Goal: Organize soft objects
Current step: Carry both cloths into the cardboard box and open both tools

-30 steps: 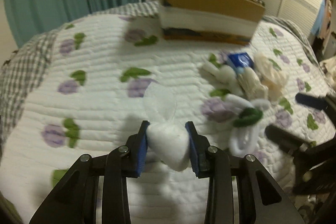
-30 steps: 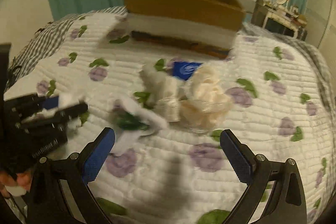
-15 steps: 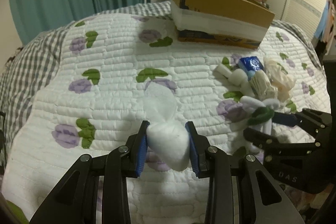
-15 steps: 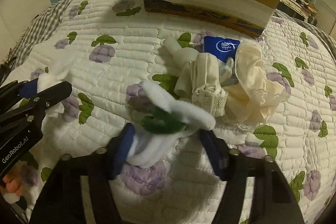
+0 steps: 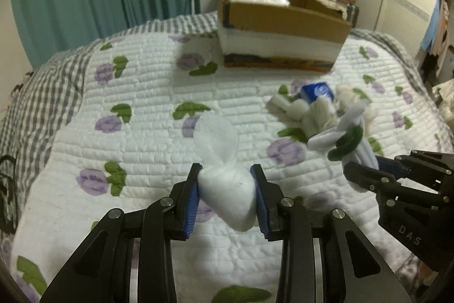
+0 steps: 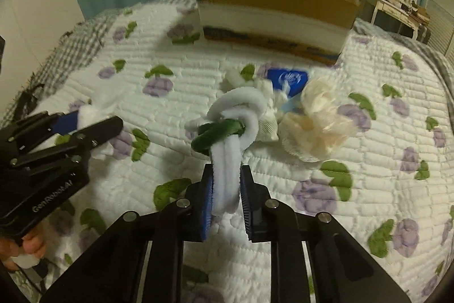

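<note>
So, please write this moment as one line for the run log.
left gripper: shut on white cotton bag | right gripper: shut on white fuzzy bundle with green loop | cardboard box: behind

Both my feeds are dim, lit by warm indoor light from above. Fisheye bends the edges, with black vignette corners. Cardboard box is smeared with motion blur in both views. Soft shadow lies left of it on the quilt. No glare; focus soft throughout.

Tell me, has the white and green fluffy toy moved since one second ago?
Yes. The right gripper now grips the fluffy toy and has lifted it off the quilt, beside the pile near the blue packet.
</note>
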`<state>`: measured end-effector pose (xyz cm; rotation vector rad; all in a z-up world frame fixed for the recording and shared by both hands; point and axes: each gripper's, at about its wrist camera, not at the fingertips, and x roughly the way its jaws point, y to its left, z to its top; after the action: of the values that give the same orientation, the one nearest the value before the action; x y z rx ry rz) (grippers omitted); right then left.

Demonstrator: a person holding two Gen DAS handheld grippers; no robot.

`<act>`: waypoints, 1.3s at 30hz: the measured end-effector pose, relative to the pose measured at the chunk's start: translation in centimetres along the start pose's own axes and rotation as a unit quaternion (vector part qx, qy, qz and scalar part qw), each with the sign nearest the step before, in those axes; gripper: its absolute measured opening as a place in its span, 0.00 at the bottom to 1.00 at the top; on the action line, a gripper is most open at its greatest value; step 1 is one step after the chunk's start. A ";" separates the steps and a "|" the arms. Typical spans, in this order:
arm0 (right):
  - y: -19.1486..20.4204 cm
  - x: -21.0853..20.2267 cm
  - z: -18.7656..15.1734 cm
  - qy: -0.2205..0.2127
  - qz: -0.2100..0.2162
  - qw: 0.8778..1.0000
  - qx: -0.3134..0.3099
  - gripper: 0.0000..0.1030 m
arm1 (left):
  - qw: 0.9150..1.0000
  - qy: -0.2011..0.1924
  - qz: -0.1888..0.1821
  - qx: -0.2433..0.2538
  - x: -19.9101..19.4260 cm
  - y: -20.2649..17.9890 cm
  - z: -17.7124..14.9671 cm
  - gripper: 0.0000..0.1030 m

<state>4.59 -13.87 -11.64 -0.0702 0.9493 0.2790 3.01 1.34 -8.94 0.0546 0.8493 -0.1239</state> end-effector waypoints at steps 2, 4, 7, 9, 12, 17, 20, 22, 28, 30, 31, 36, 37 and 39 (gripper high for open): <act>-0.3 -1.5 0.1 -0.014 0.003 1.000 0.003 0.16 | 1.000 -0.007 -0.001 -0.001 -1.0 -0.3 0.6 0.33; -0.6 -3.0 0.2 -0.025 0.006 1.000 0.006 0.16 | 1.000 -0.017 -0.007 -0.001 -2.1 -0.7 1.4 0.33; -1.0 -5.7 0.8 -0.051 0.009 0.999 0.007 0.16 | 0.999 -0.035 -0.008 0.008 -3.6 -1.5 3.1 0.33; -1.4 -7.6 1.6 -0.073 0.007 0.997 0.005 0.16 | 0.998 -0.057 -0.008 0.016 -4.9 -2.2 4.8 0.33; -2.2 -10.2 3.5 -0.104 0.002 0.995 0.000 0.16 | 0.996 -0.082 -0.022 0.023 -6.1 -3.1 7.4 0.33; -4.0 -13.5 7.7 -0.146 -0.011 0.989 -0.012 0.16 | 0.992 -0.116 -0.027 0.034 -6.7 -4.5 11.8 0.33; -5.0 -14.5 10.3 -0.164 -0.021 0.986 -0.018 0.16 | 0.991 -0.128 -0.032 0.031 -6.2 -4.6 13.9 0.33; -5.6 -14.8 11.9 -0.172 -0.024 0.985 -0.020 0.16 | 0.990 -0.130 -0.039 0.028 -5.4 -4.6 15.7 0.33; -7.1 -14.0 18.1 -0.190 -0.041 0.980 -0.031 0.16 | 0.990 -0.135 -0.008 0.042 -1.4 -4.7 21.9 0.33; -7.9 -13.1 20.6 -0.191 -0.041 0.980 -0.028 0.16 | 0.990 -0.131 -0.004 0.046 0.1 -4.6 23.4 0.33; -8.3 -12.5 21.6 -0.191 -0.039 0.981 -0.026 0.16 | 0.990 -0.128 0.006 0.051 1.2 -4.7 24.2 0.33; -10.3 -6.2 26.1 -0.149 -0.033 0.988 -0.017 0.16 | 0.995 -0.084 0.023 0.049 8.2 -3.7 26.1 0.33; -10.5 -5.1 26.5 -0.140 -0.032 0.989 -0.015 0.16 | 0.996 -0.077 0.023 0.048 9.0 -3.6 26.2 0.33; -11.0 -2.3 27.0 -0.122 -0.028 0.992 -0.009 0.16 | 0.997 -0.060 0.026 0.045 11.4 -3.3 26.2 0.33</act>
<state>27.65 -19.99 5.24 -0.0766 0.7019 0.2380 29.55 -5.44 -0.27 0.1528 0.7213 -0.1165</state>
